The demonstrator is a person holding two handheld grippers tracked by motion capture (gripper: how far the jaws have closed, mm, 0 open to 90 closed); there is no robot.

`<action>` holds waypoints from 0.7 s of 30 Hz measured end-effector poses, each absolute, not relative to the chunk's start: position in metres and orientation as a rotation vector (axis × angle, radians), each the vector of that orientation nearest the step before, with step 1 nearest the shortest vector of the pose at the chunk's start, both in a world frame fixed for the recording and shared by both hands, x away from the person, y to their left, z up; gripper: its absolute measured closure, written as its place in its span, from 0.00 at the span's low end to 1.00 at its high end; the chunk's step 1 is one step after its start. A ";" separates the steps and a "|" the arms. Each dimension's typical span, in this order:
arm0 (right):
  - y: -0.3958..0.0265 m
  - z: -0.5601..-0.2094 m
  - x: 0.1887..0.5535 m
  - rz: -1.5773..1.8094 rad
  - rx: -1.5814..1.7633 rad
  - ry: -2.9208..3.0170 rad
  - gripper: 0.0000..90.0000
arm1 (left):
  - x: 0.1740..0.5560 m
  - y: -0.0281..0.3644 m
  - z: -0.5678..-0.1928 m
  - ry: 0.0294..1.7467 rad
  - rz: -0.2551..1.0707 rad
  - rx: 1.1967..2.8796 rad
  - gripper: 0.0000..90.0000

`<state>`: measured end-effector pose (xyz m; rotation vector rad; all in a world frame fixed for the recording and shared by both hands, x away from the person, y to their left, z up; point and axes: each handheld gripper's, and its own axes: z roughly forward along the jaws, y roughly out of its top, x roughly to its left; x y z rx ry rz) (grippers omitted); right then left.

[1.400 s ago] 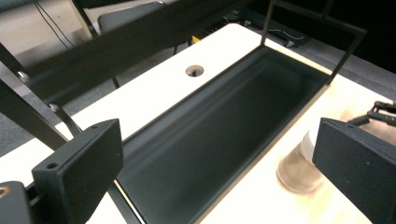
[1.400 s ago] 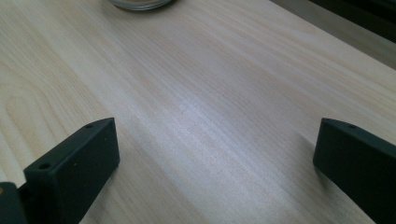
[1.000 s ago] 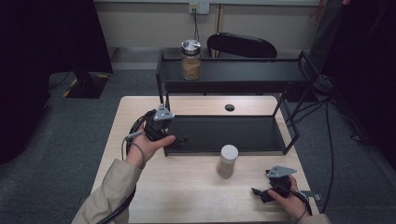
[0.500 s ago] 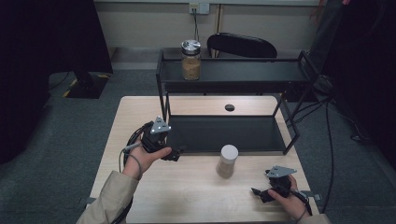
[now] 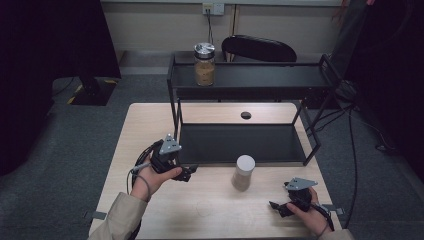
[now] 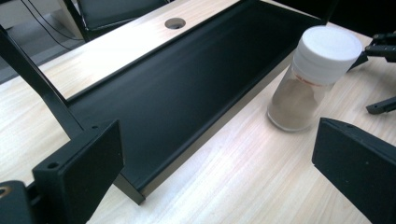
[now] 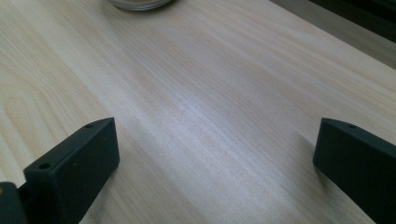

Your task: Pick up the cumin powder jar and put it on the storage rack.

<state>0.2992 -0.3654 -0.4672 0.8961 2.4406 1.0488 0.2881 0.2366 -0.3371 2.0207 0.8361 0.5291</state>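
I take the black two-tier shelf [image 5: 240, 145] on the wooden table [image 5: 215, 210] as my reference. At its front left corner I have the left gripper [image 5: 186, 173], held in my left hand [image 5: 152, 177] just off the lower tray's front edge. In the left gripper view its jaws stand wide apart with nothing between them, and they look along the lower tray [image 6: 177, 88] toward the white-capped jar [image 6: 310, 81].

That white-capped jar [image 5: 243, 172] is the thing I am working toward. It stands upright on the table just in front of the shelf's lower tray, a little right of the tray's middle, with brownish powder in it. It sits between my two grippers and touches neither.

Up on the shelf's top tier, toward its left end, stands a second jar with a metal lid [image 5: 204, 64].

Off the shelf's front right corner, nearer the table's front edge, my right hand [image 5: 310, 215] holds the right gripper [image 5: 276, 206]. In the right gripper view its jaws are also spread wide over bare wood, gripping nothing, with the white-capped jar's base [image 7: 137, 3] at the top edge.
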 end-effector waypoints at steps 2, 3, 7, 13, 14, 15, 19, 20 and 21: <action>-0.365 -0.467 0.299 1.049 0.896 2.441 0.00 | 0.287 0.238 -0.342 0.839 0.523 2.018 0.02; -0.365 -0.467 0.299 1.049 0.896 2.441 0.00 | 0.286 0.239 -0.347 0.842 0.520 2.015 0.02; -0.365 -0.467 0.299 1.049 0.896 2.440 0.00 | 0.284 0.241 -0.356 0.839 0.501 2.023 0.02; -0.365 -0.467 0.299 1.049 0.897 2.440 0.00 | 0.280 0.244 -0.369 0.835 0.491 2.021 0.02; -0.365 -0.467 0.299 1.048 0.897 2.440 0.00 | 0.280 0.244 -0.370 0.828 0.496 2.024 0.02; -0.365 -0.467 0.299 1.048 0.897 2.439 0.00 | 0.279 0.245 -0.372 0.826 0.494 2.022 0.02; -0.365 -0.467 0.299 1.048 0.897 2.439 0.00 | 0.278 0.246 -0.382 0.822 0.484 2.032 0.02; -0.365 -0.467 0.299 1.048 0.897 2.439 0.00 | 0.278 0.246 -0.385 0.828 0.479 2.037 0.02; -0.365 -0.467 0.299 1.048 0.897 2.439 0.00 | 0.279 0.246 -0.388 0.834 0.472 2.039 0.02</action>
